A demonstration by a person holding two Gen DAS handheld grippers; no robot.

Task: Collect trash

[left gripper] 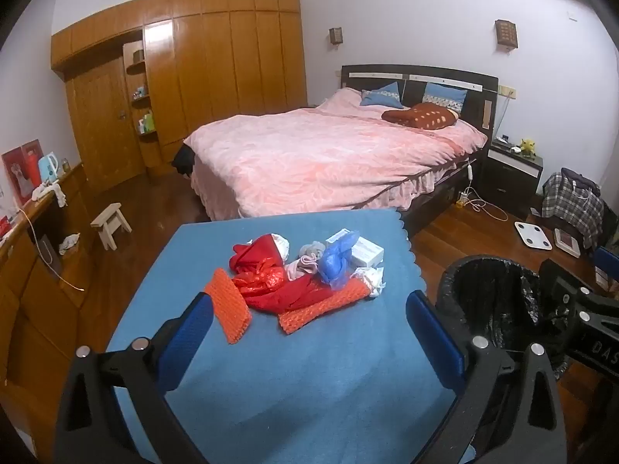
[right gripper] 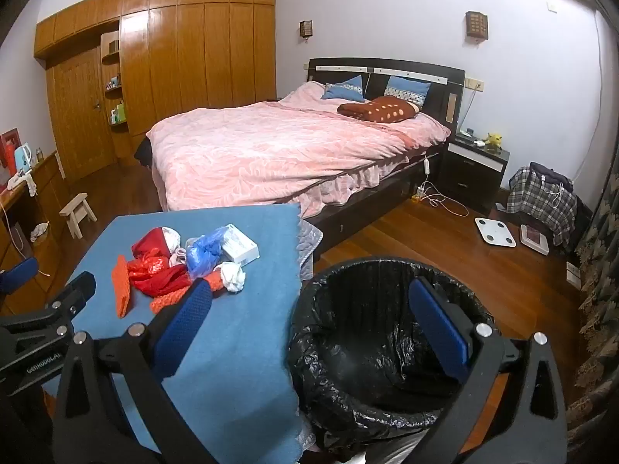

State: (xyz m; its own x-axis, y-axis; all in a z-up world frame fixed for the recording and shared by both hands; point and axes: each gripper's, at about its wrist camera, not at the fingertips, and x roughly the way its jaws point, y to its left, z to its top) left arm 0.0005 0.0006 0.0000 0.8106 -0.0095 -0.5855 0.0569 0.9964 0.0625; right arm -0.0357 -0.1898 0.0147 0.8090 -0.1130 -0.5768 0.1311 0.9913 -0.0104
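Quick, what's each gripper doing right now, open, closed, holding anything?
Left gripper: open, empty, above the blue tablecloth.
Right gripper: open, empty, over the bin.

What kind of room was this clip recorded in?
A home bedroom, most likely: a bed with a pink cover, a wooden wardrobe along the wall, and a nightstand beside the bed.
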